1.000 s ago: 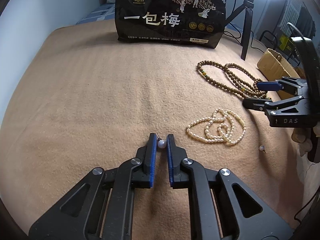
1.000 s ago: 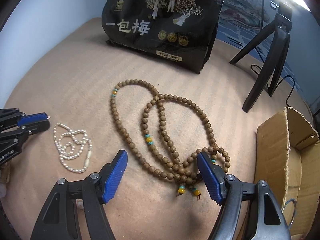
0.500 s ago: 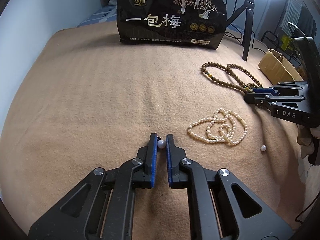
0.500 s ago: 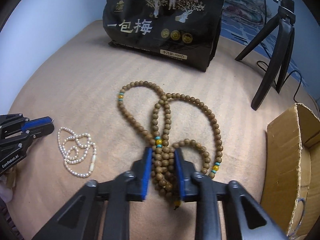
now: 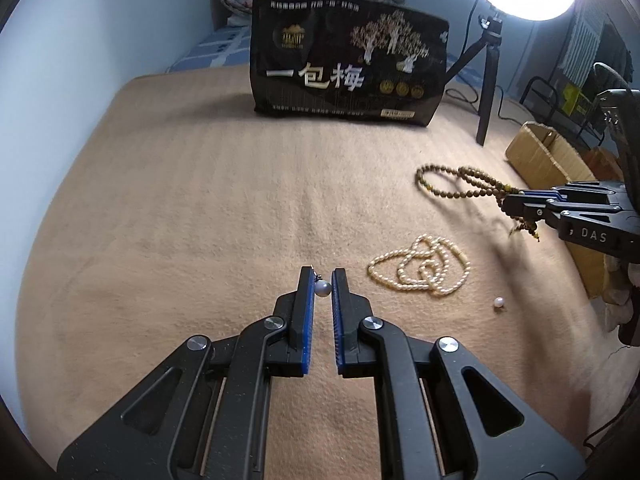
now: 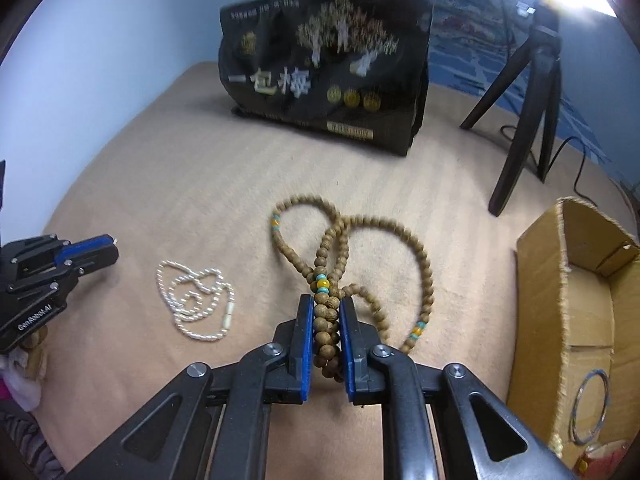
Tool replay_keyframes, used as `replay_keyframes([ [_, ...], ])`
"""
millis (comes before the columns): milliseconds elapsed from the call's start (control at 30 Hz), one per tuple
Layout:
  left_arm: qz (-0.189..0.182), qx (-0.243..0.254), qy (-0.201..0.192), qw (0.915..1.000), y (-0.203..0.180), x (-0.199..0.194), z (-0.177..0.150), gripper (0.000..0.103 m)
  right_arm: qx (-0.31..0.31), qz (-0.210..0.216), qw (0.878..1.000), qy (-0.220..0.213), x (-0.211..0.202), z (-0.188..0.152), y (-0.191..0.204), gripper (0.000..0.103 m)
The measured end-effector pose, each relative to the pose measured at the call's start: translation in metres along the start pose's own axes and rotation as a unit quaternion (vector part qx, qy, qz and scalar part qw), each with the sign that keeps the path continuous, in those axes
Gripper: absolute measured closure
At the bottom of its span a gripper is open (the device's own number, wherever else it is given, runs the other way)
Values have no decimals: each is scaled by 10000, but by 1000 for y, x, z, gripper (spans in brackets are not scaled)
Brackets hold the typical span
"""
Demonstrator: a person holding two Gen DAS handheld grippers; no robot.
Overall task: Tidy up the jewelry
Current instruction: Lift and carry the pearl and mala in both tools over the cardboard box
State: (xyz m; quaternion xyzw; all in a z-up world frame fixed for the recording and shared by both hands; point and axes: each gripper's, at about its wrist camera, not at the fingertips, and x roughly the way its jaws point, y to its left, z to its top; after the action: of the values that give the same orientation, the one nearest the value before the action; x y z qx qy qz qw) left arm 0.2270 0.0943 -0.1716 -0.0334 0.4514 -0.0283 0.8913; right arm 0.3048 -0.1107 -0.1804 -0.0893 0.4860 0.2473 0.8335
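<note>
My left gripper (image 5: 322, 277) is shut on a pearl earring (image 5: 322, 288) just above the tan blanket. A white pearl necklace (image 5: 421, 269) lies coiled to its right, also in the right wrist view (image 6: 196, 300). A second loose pearl (image 5: 498, 302) lies further right. My right gripper (image 6: 326, 304) is shut on the brown wooden bead necklace (image 6: 328, 320) and holds it raised, its loops hanging to the blanket. In the left wrist view that gripper (image 5: 516, 200) and the beads (image 5: 456, 184) are at the right.
A black snack bag (image 5: 348, 68) stands at the back. A black tripod (image 6: 524, 108) stands behind on the right. An open cardboard box (image 6: 576, 312) at the far right holds a metal bangle (image 6: 590, 408). The tan blanket (image 5: 180, 208) covers the bed.
My right gripper closed on the wooden bead necklace and lifted it, dragging the loops. My left gripper kept its hold on the pearl earring and rose slightly.
</note>
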Motion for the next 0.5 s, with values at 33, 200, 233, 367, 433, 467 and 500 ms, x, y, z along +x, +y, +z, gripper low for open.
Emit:
replay_keyframes([
  [33, -12, 1, -42, 10000, -1, -5, 1, 96, 23, 12, 10000, -48, -6, 0, 0, 93],
  [200, -51, 32, -213, 9998, -6, -26, 5, 96, 111, 59, 9995, -291, -33, 2, -3, 93],
  [233, -60, 49, -244, 9997, -8, -31, 6, 96, 124, 59, 9993, -335, -39, 2, -3, 93],
  [367, -122, 94, -363, 9992, -15, -49, 9, 96, 211, 65, 9984, -518, -60, 0, -2, 93],
  [433, -148, 121, -412, 9990, -19, -56, 11, 96, 264, 62, 9977, -620, -71, -1, -5, 93],
  [467, -166, 137, -439, 9988, -22, -60, 12, 96, 284, 66, 9974, -659, -74, 1, -6, 93],
  [500, -188, 152, -464, 9986, -24, -65, 13, 96, 301, 72, 9971, -699, -77, 1, -7, 93],
])
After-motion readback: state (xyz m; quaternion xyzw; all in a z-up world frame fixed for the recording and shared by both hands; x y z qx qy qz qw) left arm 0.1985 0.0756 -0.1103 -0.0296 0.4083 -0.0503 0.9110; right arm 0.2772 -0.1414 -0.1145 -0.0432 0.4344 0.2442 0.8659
